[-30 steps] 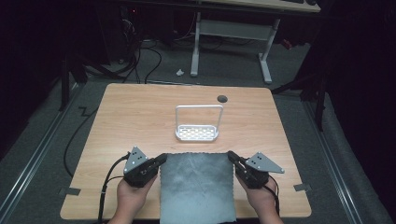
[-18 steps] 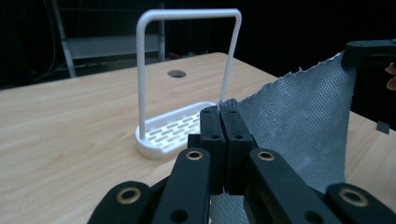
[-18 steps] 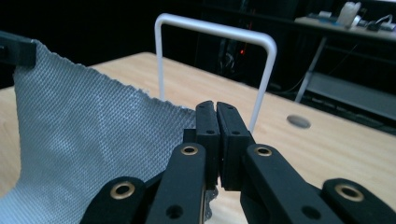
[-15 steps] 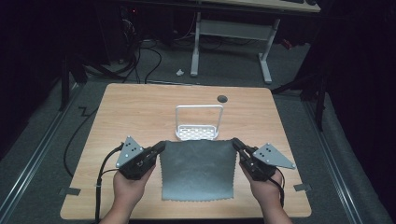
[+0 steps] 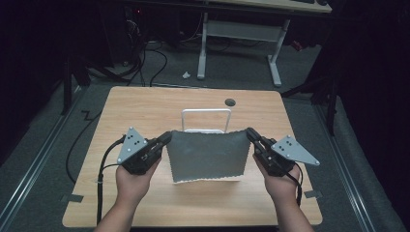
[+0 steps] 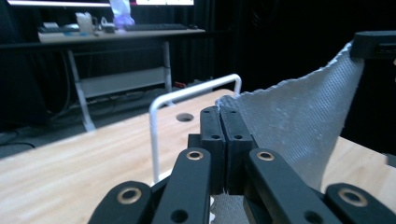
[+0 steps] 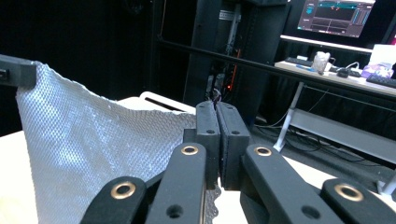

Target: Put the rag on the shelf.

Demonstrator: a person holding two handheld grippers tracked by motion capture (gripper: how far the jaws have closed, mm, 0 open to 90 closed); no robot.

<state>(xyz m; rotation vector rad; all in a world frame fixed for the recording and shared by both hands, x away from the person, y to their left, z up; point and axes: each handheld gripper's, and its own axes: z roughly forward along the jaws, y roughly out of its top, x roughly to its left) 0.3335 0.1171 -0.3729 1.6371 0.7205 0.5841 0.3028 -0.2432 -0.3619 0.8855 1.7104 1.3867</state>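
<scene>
Bench (image 5: 145, 104): pale wood top, round grommet hole (image 5: 230, 102) beyond both hand-held grippers, well apart from them. Cloth (image 5: 208, 154): grey, honeycomb-textured, pinked edges; held up between the two hand-held grippers by its far corners, top edge sagging slightly, lower edge hanging free just above the bench and casting a shadow there. A second ago it lay flat on the bench near the front edge with the grippers at its far corners; half a second ago it was partly raised; now it is lifted and carried forward, so that its top edge overlaps the rack. Judged: the lift is done and the cloth looks bound for the rack's bar, to be draped over it. Rack (image 5: 205, 121): white wire, upright handle loop, directly beyond the cloth, between the two grippers' lines. Left hand-held gripper (image 5: 167, 138): jaws fully closed, pinching the cloth's left top corner; the pinch shows plainly in the left gripper view (image 6: 219, 112). Right hand-held gripper (image 5: 251, 134): jaws likewise pressed together on the right top corner (image 7: 215, 108).
</scene>
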